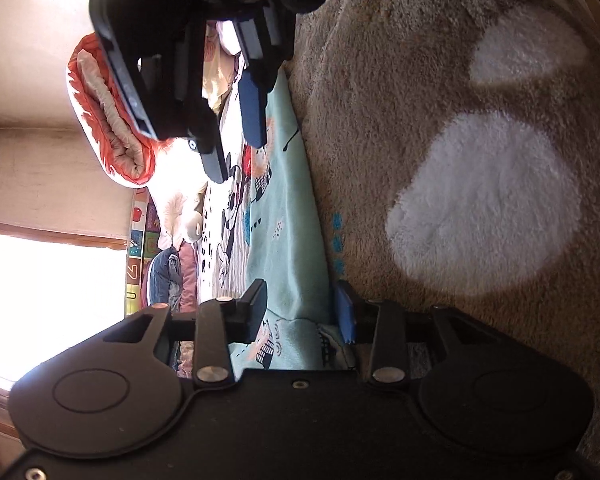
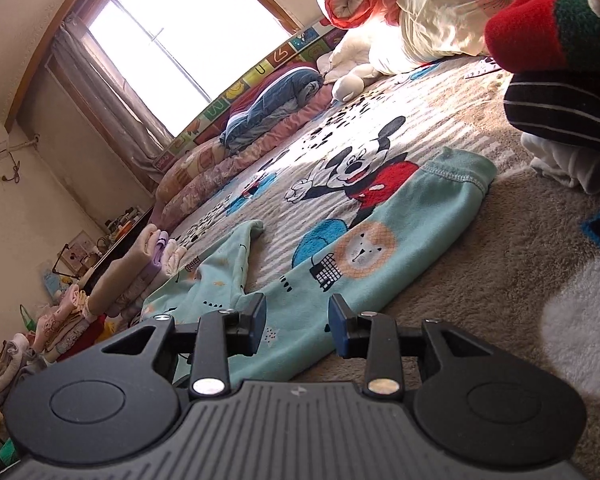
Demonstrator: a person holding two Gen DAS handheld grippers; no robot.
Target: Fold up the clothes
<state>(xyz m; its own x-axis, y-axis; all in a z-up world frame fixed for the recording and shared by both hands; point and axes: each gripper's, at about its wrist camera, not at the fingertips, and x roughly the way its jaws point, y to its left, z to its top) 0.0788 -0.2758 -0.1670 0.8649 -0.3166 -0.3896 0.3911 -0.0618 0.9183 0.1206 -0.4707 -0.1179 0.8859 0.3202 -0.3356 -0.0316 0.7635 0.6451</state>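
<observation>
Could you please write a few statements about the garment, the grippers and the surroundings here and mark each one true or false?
1. The mint-green garment lies spread on the cartoon-mouse blanket. True.
2. The right gripper is clamped shut on the garment. False: its jaws stand apart above the cloth, with no pad pressing on it.
3. The garment carries a lion print. True.
4. The left gripper holds a red sock. False: its jaws are open with the mint-green cloth between them.
5. Folded clothes are stacked to the left in the right wrist view. True.
</observation>
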